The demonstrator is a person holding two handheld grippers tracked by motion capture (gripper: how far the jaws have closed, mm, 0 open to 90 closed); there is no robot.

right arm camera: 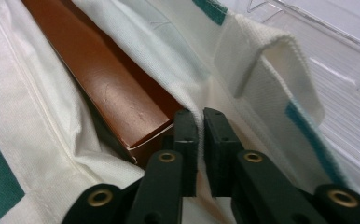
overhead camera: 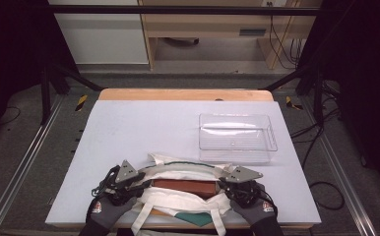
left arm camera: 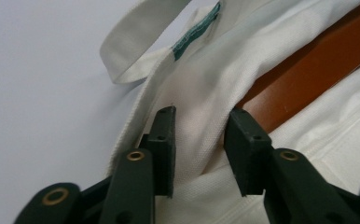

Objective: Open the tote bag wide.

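Left gripper (overhead camera: pixel 138 185) spread astride tote bag (overhead camera: pixel 178 173) rim, 7 o'clock | right gripper (overhead camera: pixel 226 181) pinching rim, 5 o'clock | I risk cloth slipping, brown box (overhead camera: pixel 183 186) snagging.

Partly hidden box, bag cut off

The brown box (overhead camera: pixel 184 186) lies mostly covered inside the cloth bag (overhead camera: pixel 178 201); the bag's near end and both forearms run off the bottom edge.

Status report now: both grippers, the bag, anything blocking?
Left gripper open, fingers astride the bag cloth. Right gripper shut on bag edge. Brown box inside the bag mouth. Clear bin beyond, apart.
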